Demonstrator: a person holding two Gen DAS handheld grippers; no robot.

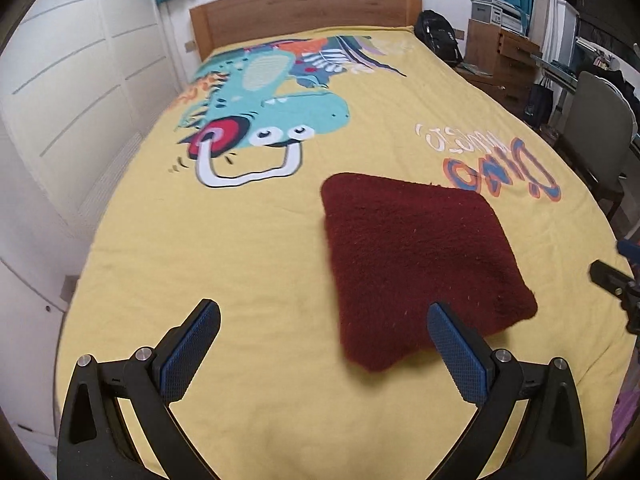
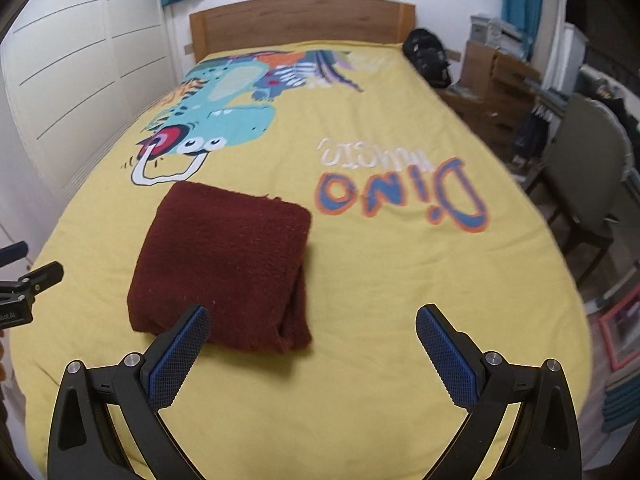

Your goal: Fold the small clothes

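Lying folded on the yellow dinosaur bedspread (image 1: 248,280), the dark red knitted garment (image 1: 416,264) already forms a compact, roughly square bundle, so the step in hand looks like the finish: letting go and checking the shape, or one last tidy of the edges. Both tools hang above the bed with nothing between their pads. The left tool (image 1: 324,350) has its blue pads spread wide, and its right pad overlaps the garment's near corner in the left wrist view, though whether it touches the cloth I cannot tell. The right tool (image 2: 312,350) is spread just as wide, its left pad lying over the bundle's near edge in its own view.

To do this step well, I judge that neither tool should drag across the knit, since the fuzzy fabric could catch on the textured pads and pull a layer open. Lifting straight up and away would keep the stack intact. If a last press is wanted, a flat push on the top, not a pinch at the side, suits it better.

The bundle sits on the near half of the bed, between the two tools, just below the dinosaur's white tongue print and beside the "Dino" lettering (image 2: 404,196). Its long axis runs slightly towards the wooden headboard (image 2: 300,24), turned a little off the bed's own line. The layered open edges show on the side nearest the right tool's view; the far edge looks smooth.
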